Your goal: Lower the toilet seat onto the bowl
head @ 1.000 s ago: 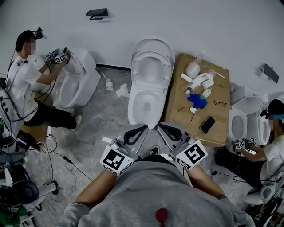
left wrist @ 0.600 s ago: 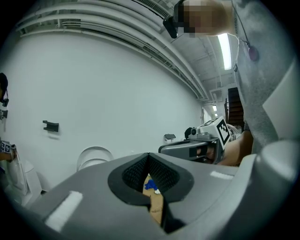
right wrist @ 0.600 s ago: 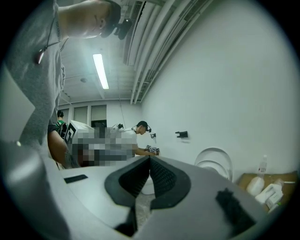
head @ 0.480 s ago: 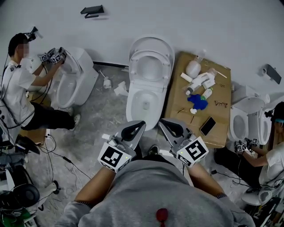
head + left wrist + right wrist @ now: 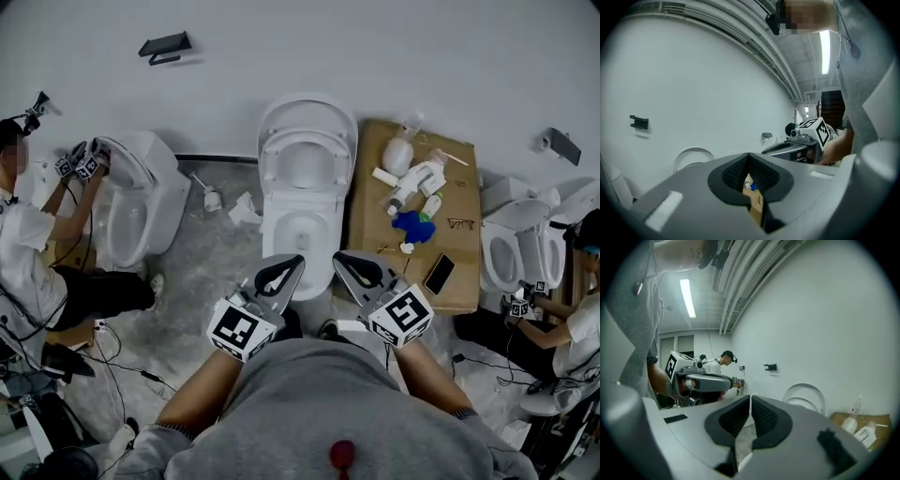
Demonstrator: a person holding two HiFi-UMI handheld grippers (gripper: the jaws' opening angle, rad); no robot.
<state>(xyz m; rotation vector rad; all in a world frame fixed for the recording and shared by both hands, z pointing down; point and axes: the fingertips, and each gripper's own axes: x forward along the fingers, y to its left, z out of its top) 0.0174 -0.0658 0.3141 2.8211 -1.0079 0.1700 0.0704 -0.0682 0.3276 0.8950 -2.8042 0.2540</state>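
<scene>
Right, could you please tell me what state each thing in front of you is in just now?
toilet seat: raised, not yet lowered.
lid: raised, behind the seat.
bowl: uncovered.
left gripper: shut, empty.
right gripper: shut, empty.
phone: lying flat on the cardboard box, screen dark.
</scene>
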